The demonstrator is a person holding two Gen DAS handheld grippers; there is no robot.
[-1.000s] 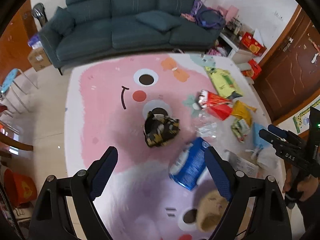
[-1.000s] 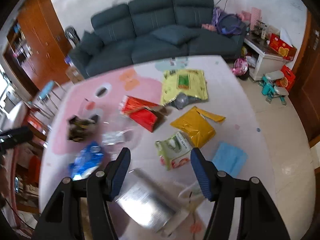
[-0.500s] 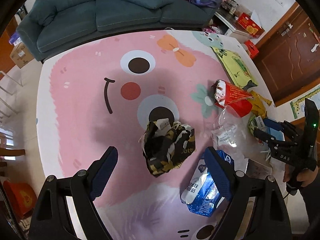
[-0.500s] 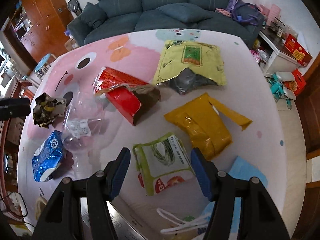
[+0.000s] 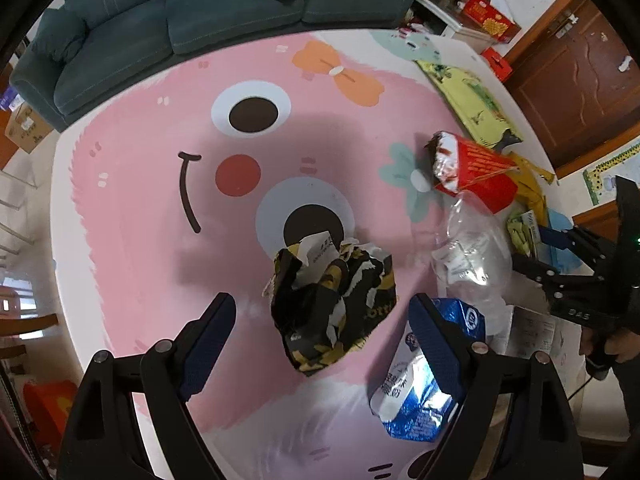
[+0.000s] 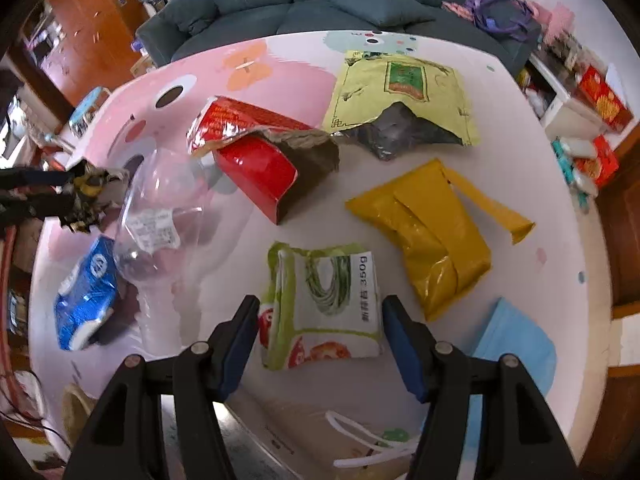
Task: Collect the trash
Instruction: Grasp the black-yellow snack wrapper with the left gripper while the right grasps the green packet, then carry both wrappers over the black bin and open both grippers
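Trash lies scattered on a pink cartoon play mat (image 5: 160, 200). My left gripper (image 5: 324, 320) is open, its fingers either side of a crumpled black-and-gold wrapper (image 5: 332, 300), just above it. My right gripper (image 6: 320, 322) is open, straddling a green-and-white 350g food bag (image 6: 324, 300). Nearby lie a blue-and-white packet (image 6: 86, 292), a clear plastic bag (image 6: 160, 216), a red carton (image 6: 256, 152), a yellow pouch (image 6: 432, 232) and a large yellow-green bag (image 6: 404, 88).
A paper bag with white handles (image 6: 340, 448) lies under my right gripper. A light blue sheet (image 6: 516, 344) lies at the right. A dark teal sofa (image 5: 180, 12) stands behind the mat. Wooden doors (image 5: 576, 80) and red boxes (image 5: 490, 20) are at the right.
Both grippers have dropped closer to the mat. The left one has closed in over the black-and-gold wrapper, the right one over the green-and-white bag. Both stay open.
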